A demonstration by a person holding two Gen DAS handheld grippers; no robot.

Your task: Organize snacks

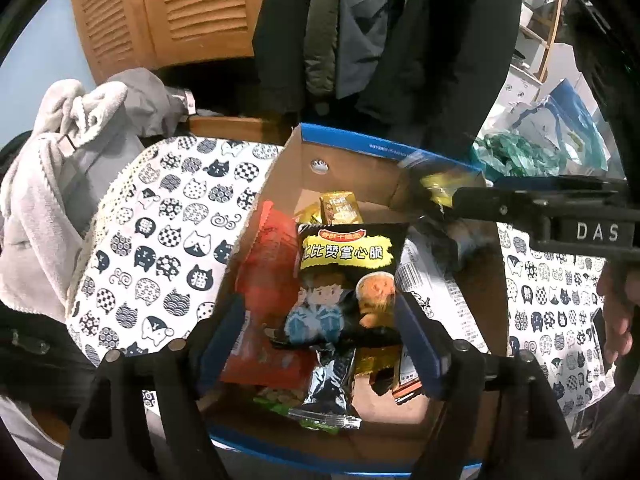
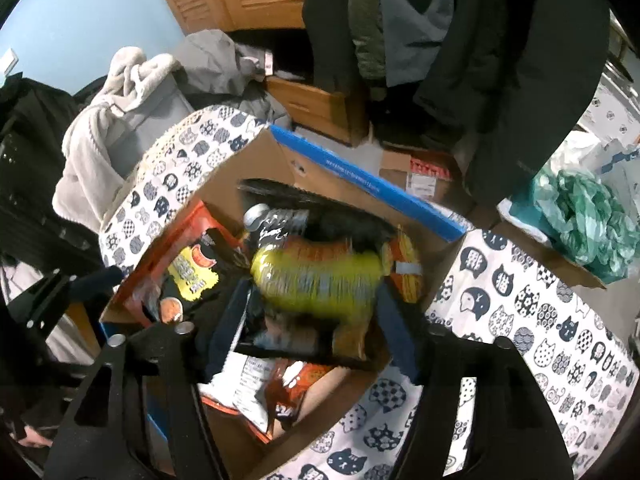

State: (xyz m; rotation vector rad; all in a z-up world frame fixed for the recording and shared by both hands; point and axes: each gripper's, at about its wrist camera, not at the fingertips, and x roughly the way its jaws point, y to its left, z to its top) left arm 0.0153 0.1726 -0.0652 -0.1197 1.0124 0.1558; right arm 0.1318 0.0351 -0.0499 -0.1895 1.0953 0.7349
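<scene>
Hovering over the cardboard box [image 1: 288, 176], the left gripper [image 1: 320, 340] stands open, its 2 fingers either side of a black snack bag [image 1: 346, 276] that lies on the pile inside. The right gripper [image 2: 312, 320] looks clamped on a blurred yellow bag [image 2: 320, 280] above the same box. A red packet [image 1: 268, 272] leans against the box's left wall. Cat-print cloth [image 1: 160, 232] surrounds the box; dark coats [image 1: 420, 40] hang behind it, a green plastic bag [image 2: 588, 216] right of it.

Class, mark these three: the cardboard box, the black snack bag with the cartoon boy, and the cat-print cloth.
cardboard box [image 1: 352, 196], left wrist view, inner back wall.
black snack bag [image 1: 344, 280], left wrist view, front face.
cat-print cloth [image 1: 168, 232], left wrist view, patterned top.
</scene>
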